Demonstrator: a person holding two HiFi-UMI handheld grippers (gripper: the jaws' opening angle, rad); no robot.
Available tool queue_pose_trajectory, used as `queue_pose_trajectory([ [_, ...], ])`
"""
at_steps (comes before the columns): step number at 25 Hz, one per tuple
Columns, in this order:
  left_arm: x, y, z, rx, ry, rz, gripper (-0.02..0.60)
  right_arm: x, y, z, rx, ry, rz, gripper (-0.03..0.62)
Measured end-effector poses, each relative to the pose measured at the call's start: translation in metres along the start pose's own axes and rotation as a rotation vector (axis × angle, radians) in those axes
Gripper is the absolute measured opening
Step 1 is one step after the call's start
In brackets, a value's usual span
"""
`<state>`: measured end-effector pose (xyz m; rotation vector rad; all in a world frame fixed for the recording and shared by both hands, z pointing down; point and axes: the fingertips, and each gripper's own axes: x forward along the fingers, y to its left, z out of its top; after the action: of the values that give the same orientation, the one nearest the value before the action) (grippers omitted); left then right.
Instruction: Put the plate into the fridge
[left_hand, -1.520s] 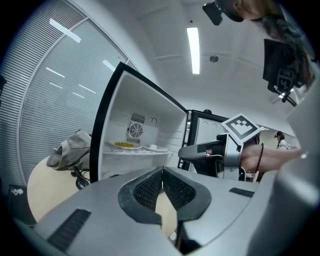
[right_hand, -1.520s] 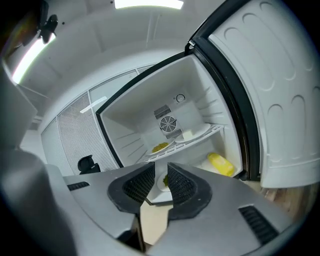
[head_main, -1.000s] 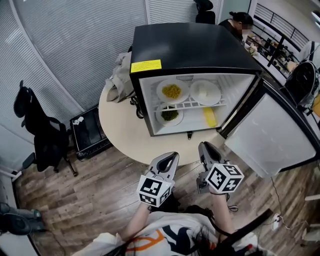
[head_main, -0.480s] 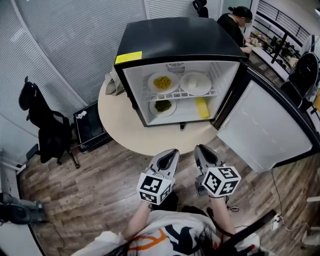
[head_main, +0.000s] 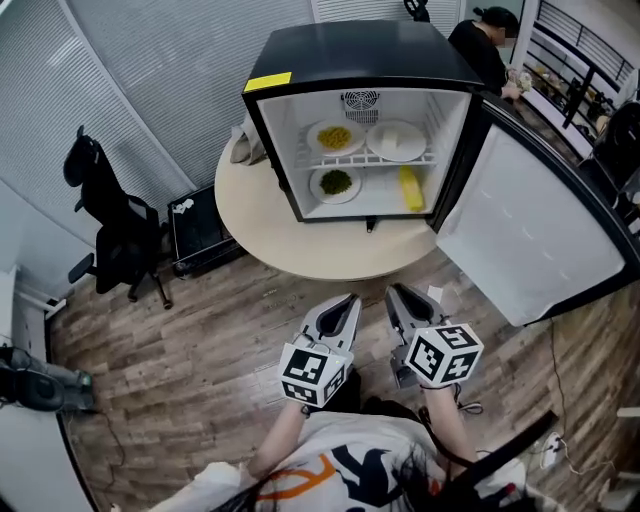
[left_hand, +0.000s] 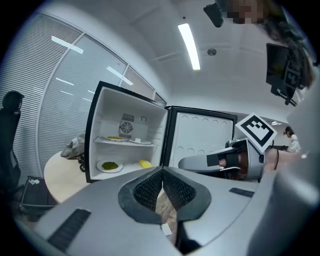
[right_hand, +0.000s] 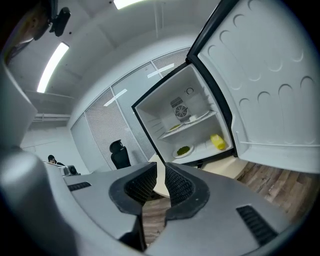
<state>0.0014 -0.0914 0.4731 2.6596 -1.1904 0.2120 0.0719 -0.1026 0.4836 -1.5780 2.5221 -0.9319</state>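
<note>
Head view: the fridge (head_main: 360, 60) is sitting on a round table (head_main: 300, 240) at the far side, with its door (head_main: 530, 230) swinging wide open to the right. Three plates are sitting inside it. A corn plate (head_main: 334, 137) and a white plate (head_main: 397, 141) are sharing the upper shelf, corn on the left. A green plate (head_main: 335, 182) is lying on the fridge floor below, with a yellow thing (head_main: 410, 188) to its right. The left gripper (head_main: 347, 300) and right gripper (head_main: 395, 293) are hanging side by side near the person's body, over the wood floor and well short of the table. Neither one is carrying a plate. A black chair (head_main: 115, 235) is standing off to the left, a cloth (head_main: 245, 148) is lying on the table left of the fridge, and another person (head_main: 480, 50) is standing behind it at the far right.

Left gripper view: the jaws are meeting at the tips with nothing between them. It's looking at the open fridge, with the green plate and yellow thing showing low inside. The right gripper is poking in from the right.

Right gripper view: the jaws are sitting just a little apart, and nothing is in the gap; only floor and table edge are showing through it. The open fridge is straight ahead, the door filling the right side, the chair off to the left.
</note>
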Motion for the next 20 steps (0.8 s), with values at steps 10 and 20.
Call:
queue_pose_trajectory([
  [10,-0.037,-0.028,-0.007,-0.001,-0.022,0.078,0.014,-0.033,0.023,-0.023,-0.029,0.041,0.089,0.055],
  [20,-0.055,-0.045,-0.019,-0.011,-0.018,0.118,0.014,-0.053,0.03,-0.039,-0.05,0.075,0.127,0.028],
])
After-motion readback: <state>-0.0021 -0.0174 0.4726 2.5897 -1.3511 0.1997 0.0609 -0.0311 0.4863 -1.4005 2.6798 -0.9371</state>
